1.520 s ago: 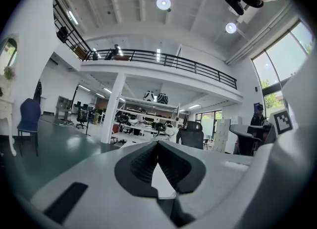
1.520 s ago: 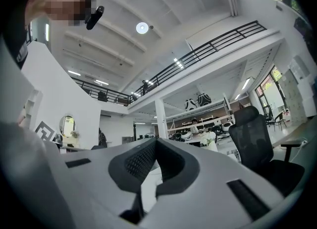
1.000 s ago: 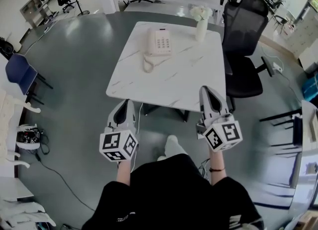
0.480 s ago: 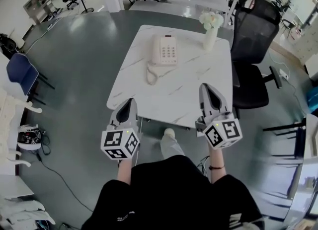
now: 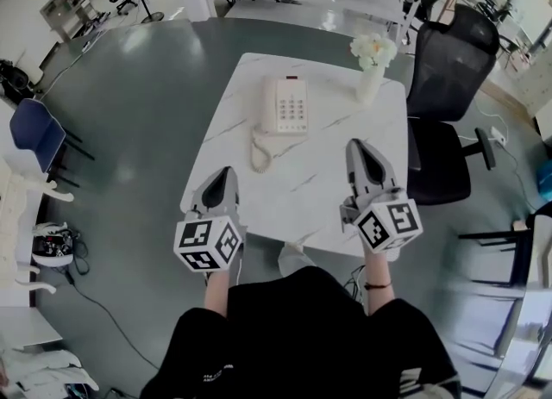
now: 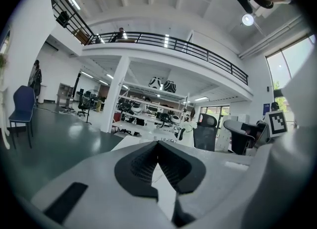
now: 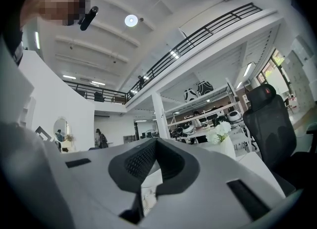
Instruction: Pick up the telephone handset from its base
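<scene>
Left tongs [image 5: 226, 171] and right tongs [image 5: 354, 144], in the head view, hang well short of the telephone base [image 5: 293, 109] on the desk [image 5: 345, 195], the handset [image 5: 271, 106] resting on that base; the left gripper view shows jaws closed together and empty, and the right gripper view shows the same.

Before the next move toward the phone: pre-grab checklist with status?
1. Handset seated on telephone base: ok.
2. Jaws open for the grab: not ok; left gripper and right gripper are both shut and empty.
3. Grippers at the handset: not ok; both are back at the table's near edge.
4. Approach path: ok; bare tabletop ahead, vase off at the far right.
5. Coiled cord free of snags: cannot tell.
</scene>
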`<move>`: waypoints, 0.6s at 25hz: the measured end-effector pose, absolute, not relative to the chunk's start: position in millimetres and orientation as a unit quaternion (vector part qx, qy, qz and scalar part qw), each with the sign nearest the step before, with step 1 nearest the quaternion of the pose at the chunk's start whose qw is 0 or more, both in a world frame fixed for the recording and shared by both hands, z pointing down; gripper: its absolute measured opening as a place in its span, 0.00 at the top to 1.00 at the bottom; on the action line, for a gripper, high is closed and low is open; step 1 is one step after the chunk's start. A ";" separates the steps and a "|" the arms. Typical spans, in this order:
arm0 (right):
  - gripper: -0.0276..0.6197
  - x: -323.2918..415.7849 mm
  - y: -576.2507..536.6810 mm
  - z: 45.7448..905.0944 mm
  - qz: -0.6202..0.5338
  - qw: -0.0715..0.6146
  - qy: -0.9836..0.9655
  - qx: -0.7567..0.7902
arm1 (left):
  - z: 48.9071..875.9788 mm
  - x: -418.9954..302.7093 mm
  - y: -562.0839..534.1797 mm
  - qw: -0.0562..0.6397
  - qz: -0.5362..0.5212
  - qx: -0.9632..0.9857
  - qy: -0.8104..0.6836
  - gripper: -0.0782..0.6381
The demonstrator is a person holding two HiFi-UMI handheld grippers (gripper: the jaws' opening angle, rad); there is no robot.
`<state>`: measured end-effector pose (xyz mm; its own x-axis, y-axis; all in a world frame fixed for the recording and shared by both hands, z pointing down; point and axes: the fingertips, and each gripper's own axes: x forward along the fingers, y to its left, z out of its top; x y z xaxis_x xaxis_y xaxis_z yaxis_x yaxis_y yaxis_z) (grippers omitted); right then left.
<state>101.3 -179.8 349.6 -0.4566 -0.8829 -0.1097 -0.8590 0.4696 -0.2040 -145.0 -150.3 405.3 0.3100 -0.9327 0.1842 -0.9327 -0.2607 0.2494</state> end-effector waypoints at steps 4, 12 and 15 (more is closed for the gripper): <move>0.97 106.0 -205.2 357.1 -0.067 0.098 0.851 -0.512 | 414.2 -134.9 -177.2 0.167 0.008 0.795 -0.584 0.89; 0.97 103.6 -260.1 372.7 -0.071 0.075 0.861 -0.499 | 430.9 -126.5 -224.1 0.173 0.031 0.793 -0.583 0.89; 0.97 99.4 -277.6 380.8 -0.078 0.067 0.863 -0.494 | 437.9 -124.8 -236.6 0.177 0.036 0.790 -0.585 0.89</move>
